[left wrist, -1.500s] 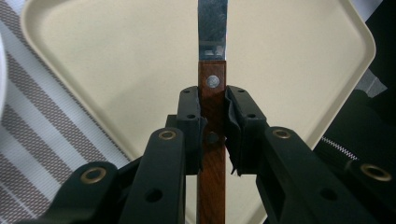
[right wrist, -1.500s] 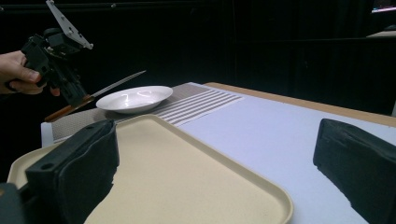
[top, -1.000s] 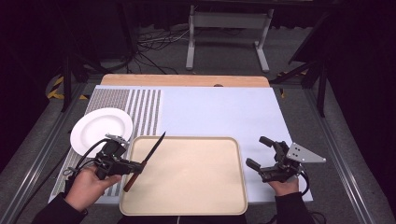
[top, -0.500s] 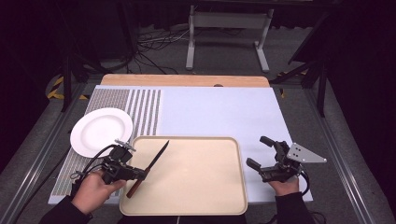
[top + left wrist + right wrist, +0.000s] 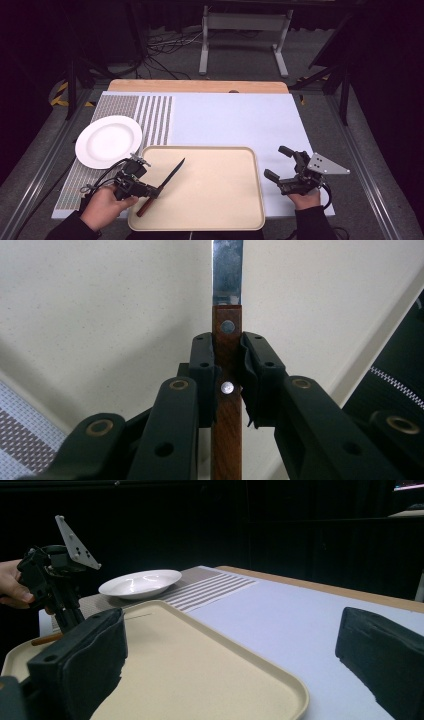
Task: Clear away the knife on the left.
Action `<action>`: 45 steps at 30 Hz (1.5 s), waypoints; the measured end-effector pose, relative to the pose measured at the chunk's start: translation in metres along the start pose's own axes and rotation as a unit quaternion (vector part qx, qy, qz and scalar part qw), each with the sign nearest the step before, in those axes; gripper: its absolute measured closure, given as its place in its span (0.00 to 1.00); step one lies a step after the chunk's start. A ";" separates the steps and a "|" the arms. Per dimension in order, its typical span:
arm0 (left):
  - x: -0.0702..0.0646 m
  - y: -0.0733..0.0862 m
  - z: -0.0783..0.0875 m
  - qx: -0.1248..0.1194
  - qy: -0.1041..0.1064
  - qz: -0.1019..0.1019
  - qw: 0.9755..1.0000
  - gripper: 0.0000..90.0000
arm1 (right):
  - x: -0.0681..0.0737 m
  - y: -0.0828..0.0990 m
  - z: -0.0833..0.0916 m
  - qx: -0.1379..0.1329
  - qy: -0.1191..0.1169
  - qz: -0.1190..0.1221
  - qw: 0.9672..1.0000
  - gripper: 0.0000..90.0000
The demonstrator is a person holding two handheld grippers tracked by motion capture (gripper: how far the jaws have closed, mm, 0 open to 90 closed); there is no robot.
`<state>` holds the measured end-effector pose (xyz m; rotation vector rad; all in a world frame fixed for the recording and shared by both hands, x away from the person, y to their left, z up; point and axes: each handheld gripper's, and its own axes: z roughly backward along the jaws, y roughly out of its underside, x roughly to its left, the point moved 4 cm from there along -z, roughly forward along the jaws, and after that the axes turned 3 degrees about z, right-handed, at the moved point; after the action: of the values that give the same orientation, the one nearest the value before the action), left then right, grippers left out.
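The one wooden-handled steel knife [image 5: 161, 187], clenched at its handle by the left claw [image 5: 148, 190], has sunk toward the one beige plastic tray [image 5: 210, 200] since a second ago, perhaps now touching it, so set-down looks near. One round white plate [image 5: 108, 141] sits at ten o'clock. The right claw [image 5: 280, 163], at three o'clock on the surface [image 5: 235, 120], gapes released.

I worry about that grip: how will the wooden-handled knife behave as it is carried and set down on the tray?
The knife is probably stiff and light: its thin blade juts straight from the left gripper. Clamped by the handle alone, it might pivot if bumped. Being flat, it should lie still on the tray, not roll.
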<state>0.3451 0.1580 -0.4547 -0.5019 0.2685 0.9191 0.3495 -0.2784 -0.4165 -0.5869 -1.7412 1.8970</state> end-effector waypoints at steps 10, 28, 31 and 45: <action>0.001 -0.001 -0.005 0.015 -0.003 0.007 1.000 0.86 | 0.001 -0.001 0.001 0.000 0.000 0.000 1.000 0.01; 0.004 -0.002 -0.005 0.033 -0.012 0.000 0.999 0.75 | 0.000 -0.001 0.001 0.000 0.001 0.001 1.000 0.01; 0.001 -0.004 -0.002 0.024 -0.003 -0.014 1.000 0.68 | 0.000 0.000 0.001 0.000 0.001 -0.001 1.000 0.01; -0.018 -0.023 0.013 -0.066 -0.029 -0.140 0.988 0.40 | 0.000 0.000 0.000 -0.001 0.001 0.000 1.000 0.01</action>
<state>0.3530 0.1407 -0.4288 -0.6164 0.0805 0.6789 0.3495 -0.2788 -0.4166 -0.5886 -1.7412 1.8948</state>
